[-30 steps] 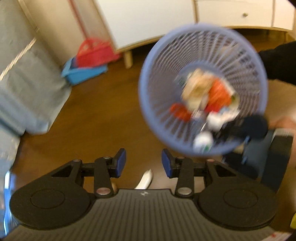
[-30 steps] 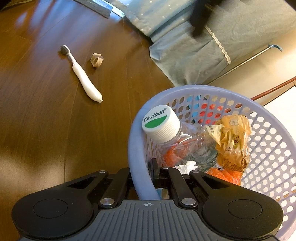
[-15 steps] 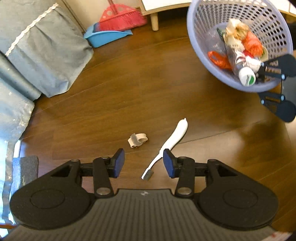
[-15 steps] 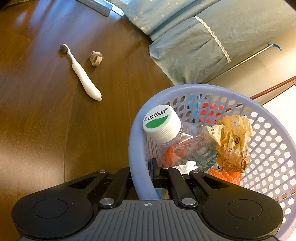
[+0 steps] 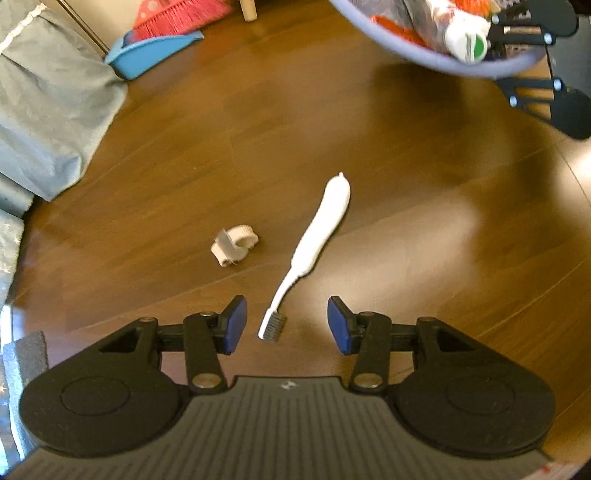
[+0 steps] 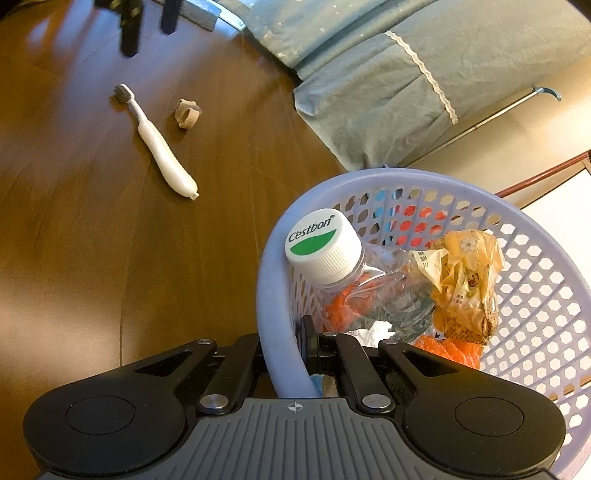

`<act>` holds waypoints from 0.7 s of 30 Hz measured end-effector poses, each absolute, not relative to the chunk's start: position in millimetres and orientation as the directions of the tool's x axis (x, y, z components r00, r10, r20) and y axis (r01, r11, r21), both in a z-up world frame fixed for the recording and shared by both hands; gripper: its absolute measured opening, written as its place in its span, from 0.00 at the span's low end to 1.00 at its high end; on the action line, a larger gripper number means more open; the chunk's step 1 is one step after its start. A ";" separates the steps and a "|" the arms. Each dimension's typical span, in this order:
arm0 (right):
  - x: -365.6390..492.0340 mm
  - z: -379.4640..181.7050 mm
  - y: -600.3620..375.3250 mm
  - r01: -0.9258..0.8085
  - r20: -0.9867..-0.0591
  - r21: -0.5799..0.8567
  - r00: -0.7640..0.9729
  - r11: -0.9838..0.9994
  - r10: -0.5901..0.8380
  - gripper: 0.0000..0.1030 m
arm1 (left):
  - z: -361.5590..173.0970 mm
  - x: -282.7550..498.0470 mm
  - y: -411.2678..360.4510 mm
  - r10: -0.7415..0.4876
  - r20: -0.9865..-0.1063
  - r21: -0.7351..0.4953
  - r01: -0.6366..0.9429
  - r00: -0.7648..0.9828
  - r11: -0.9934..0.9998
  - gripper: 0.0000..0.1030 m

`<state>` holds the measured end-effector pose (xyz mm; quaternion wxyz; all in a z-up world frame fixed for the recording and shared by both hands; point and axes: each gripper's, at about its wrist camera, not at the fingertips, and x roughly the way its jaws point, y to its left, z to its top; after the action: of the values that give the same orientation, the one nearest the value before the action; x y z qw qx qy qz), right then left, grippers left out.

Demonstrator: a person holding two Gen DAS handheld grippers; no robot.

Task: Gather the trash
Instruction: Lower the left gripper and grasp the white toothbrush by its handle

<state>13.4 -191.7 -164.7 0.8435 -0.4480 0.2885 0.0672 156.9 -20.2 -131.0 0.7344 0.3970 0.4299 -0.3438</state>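
Over toothbrush (image 5: 317, 236), left tongs (image 5: 287, 325) opening, empty (right tongs (image 6: 282, 354) clamp basket (image 6: 275, 332) rim).

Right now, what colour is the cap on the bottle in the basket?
White with a green patch; the bottle cap shows best in the right wrist view.

1. On the wooden floor (image 5: 406, 229) in front of me I count one white toothbrush (image 5: 317, 236).
2. Beside it lies one small beige ring-shaped scrap (image 5: 232, 245).
3. I count one lavender basket (image 6: 280, 295).
4. Inside it I can count one clear bottle (image 6: 354, 280), one white cap (image 6: 321, 243) and one crumpled yellow wrapper (image 6: 465, 280).
5. The orange scraps (image 6: 447, 349) beneath overlap; their number I cannot tell.
6. One blue dustpan (image 5: 151, 53).
7. One red brush (image 5: 177, 13).
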 end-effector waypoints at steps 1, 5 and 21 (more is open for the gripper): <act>15.1 -164.8 -191.4 -0.371 -0.546 -0.717 0.825 0.590 -0.146 0.00 | -136.0 157.4 -18.2 -0.162 -0.907 0.284 0.848 0.389 0.448 0.42; 16.8 -166.9 -191.8 -0.374 -0.548 -0.719 0.824 0.586 -0.147 0.00 | -154.0 166.7 -18.3 -0.161 -0.917 0.258 0.850 0.365 0.459 0.42; 24.9 -168.4 -190.9 -0.373 -0.550 -0.722 0.820 0.583 -0.157 0.00 | -196.7 210.8 -44.1 -0.210 -0.937 0.140 0.851 0.279 0.506 0.17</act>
<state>24.9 -190.9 -168.4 0.8399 -0.4523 0.2931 0.0643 210.8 -44.1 -196.7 0.7255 0.3367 0.4759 -0.3658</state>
